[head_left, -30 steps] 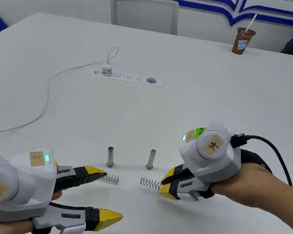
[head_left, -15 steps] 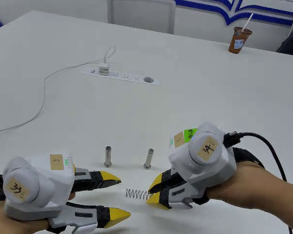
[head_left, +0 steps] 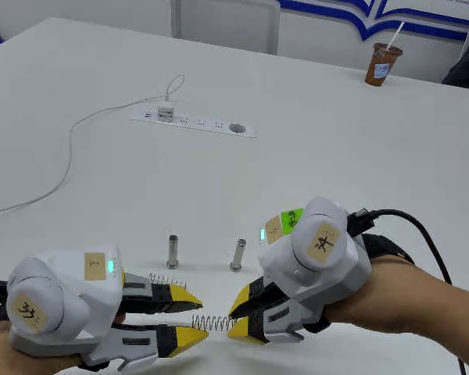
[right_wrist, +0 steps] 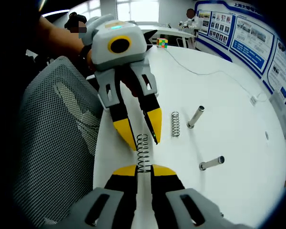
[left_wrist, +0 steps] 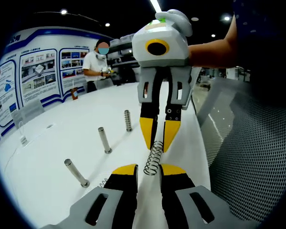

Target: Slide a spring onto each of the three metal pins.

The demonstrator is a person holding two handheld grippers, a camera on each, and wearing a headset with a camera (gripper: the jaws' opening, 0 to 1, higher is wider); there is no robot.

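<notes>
Desk [head_left: 297,156]: all the work sits at its near edge. Right gripper [head_left: 233,320] has its fingers pinched shut on one end of a spring [head_left: 213,321], holding it level just above the desk. Left gripper [head_left: 202,315] faces it tip to tip, fingers part open around the spring's free end and not clamped. This looks like a handover or regrip so the spring can be aimed at a pin. Three pins [left_wrist: 104,140] stand upright just behind, all bare. Second spring [right_wrist: 175,124] lies flat beside one pin, untouched.
</notes>
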